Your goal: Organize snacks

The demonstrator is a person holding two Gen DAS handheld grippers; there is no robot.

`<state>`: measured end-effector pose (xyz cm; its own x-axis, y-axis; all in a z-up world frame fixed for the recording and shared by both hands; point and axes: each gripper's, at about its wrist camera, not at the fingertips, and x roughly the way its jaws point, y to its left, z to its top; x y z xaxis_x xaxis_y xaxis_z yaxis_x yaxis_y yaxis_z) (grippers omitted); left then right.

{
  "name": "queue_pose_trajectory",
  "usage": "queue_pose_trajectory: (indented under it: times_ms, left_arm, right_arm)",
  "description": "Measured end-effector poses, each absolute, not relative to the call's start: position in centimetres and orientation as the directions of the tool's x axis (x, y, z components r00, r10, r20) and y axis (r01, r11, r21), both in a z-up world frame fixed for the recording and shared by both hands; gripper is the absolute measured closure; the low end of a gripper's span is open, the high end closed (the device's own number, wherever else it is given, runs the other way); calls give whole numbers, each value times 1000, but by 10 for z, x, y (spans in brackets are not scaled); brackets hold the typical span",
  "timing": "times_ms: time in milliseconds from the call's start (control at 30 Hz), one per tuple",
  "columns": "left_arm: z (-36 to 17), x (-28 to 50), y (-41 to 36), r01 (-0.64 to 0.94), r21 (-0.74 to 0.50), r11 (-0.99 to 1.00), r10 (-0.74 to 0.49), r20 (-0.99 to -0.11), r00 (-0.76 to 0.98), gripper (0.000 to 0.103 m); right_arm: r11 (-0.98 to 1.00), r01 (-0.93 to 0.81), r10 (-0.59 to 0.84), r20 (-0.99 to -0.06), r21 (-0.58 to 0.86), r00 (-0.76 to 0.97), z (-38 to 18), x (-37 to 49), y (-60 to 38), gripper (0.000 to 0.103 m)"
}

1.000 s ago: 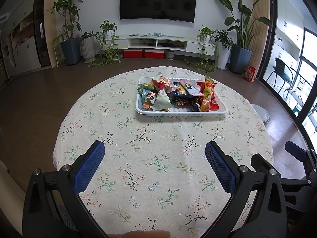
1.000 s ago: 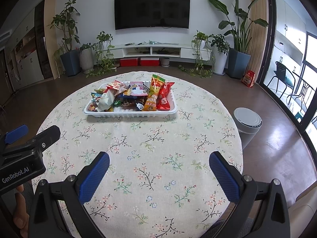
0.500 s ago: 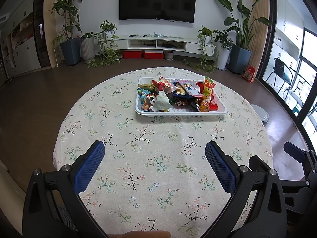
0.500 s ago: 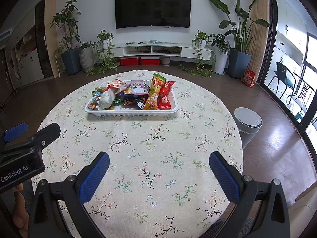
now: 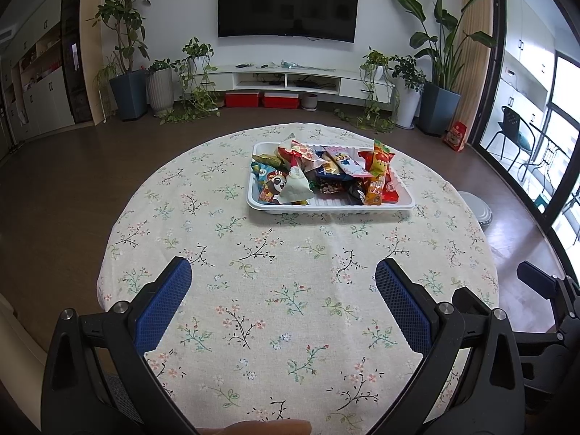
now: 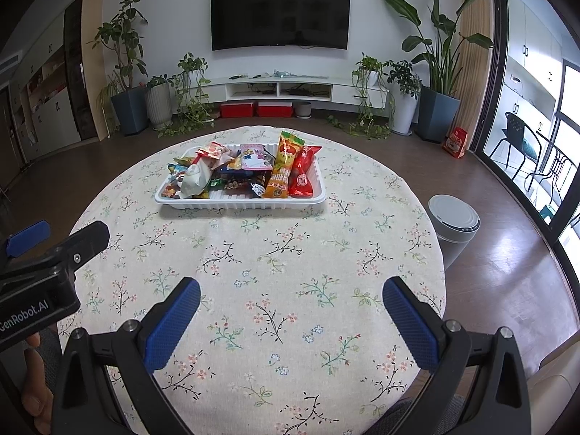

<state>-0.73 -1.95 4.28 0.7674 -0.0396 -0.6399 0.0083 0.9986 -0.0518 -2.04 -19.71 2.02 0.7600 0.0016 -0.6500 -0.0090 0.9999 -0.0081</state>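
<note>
Right, both grippers hang low over the near edge of the round bench (image 5: 253,290) with its flowered cloth, and neither one holds a thing: the left gripper (image 5: 282,282) has its blue pads spread wide with only cloth between them, and the right gripper (image 6: 290,304) is spread just as wide and just as empty. All the snacks in view sit in the white tray (image 6: 239,203) on the far half of the bench, heaped together, packets overlapping; no loose packet shows on the cloth around it. From the tray, both grippers lie well back toward the person, so any reach goes straight ahead and away. The tray's long axis runs side to side across both views. Its right end carries the tall orange packet (image 6: 284,165) and the red packet (image 6: 303,172) lying side by side, long axes pointing away from the grippers; its left end has the pale green-white pouch (image 5: 295,188) and the cartoon-face packet (image 5: 272,186). In the left view the tray sits a touch right of centre, in the right view a touch left, so it lies roughly between the two, with the right gripper handier for the red and orange end and the left for the pouch end. That heap would fit snacks already gathered in, or a jumble waiting to be sorted; I can't call which.
</note>
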Motion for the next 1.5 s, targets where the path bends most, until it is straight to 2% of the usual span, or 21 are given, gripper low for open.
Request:
queue_pose_trajectory:
  times_ms: [1500]
  left_arm:
    - [42, -8, -20, 6, -49, 999, -37, -642, 766, 0]
  right_arm:
    - [1000, -10, 3, -660, -6, 751, 17, -25, -197, 0]
